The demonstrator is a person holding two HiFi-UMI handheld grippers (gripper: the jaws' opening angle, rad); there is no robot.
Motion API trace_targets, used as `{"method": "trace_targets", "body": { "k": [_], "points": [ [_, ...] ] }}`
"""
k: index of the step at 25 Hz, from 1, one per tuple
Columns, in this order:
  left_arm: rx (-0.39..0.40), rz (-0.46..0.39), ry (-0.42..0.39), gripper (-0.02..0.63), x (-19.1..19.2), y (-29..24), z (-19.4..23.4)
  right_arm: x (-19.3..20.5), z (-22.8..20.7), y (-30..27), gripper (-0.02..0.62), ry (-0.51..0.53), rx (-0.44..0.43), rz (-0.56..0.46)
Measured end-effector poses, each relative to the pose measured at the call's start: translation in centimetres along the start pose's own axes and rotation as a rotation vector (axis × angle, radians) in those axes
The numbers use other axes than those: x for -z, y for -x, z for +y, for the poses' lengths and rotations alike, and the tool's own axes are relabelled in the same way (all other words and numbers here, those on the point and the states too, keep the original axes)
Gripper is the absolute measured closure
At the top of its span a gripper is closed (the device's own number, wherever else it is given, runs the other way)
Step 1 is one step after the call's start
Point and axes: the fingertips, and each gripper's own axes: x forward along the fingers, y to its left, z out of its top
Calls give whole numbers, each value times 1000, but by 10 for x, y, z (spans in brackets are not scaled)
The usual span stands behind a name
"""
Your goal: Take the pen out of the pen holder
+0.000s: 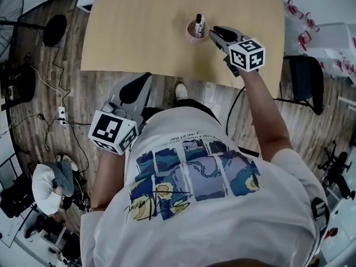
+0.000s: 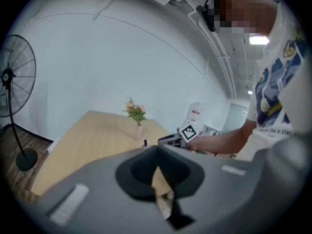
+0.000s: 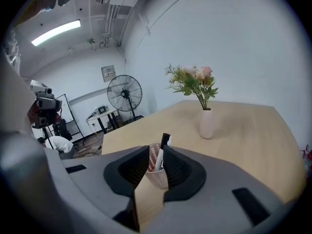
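A pink mesh pen holder (image 1: 196, 35) stands on the wooden table (image 1: 139, 26) with a black-capped white pen (image 1: 198, 21) upright in it. My right gripper (image 1: 216, 33) sits just right of the holder, tips pointing at it. In the right gripper view its jaws (image 3: 156, 152) stand open; the holder (image 3: 157, 175) and pen (image 3: 165, 143) show through the gap beyond the tips, untouched. My left gripper (image 1: 143, 80) hangs off the table's near edge over the floor, and looks shut and empty (image 2: 157, 156).
A pale vase of flowers (image 3: 206, 123) stands farther back on the table (image 3: 253, 130). A standing fan (image 3: 125, 94) is on the floor to the left. A black chair (image 1: 306, 79) is at the table's right. A power strip and cables (image 1: 62, 114) lie on the floor.
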Motion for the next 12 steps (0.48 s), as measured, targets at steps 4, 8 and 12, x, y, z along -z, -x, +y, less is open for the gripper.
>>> {"method": "trace_targets", "body": {
  "k": [4,8,12],
  "points": [
    [-36,12,18,597,2,-1,7,-3,-17,-24,508,8,-35,21],
    [-74,14,32,597,3,-1,14,0,-28,-43,495,9,-72,48],
    [-105,12,41,597,1,0,22,3,-31,-61,482,-11,-138,64]
  ]
}}
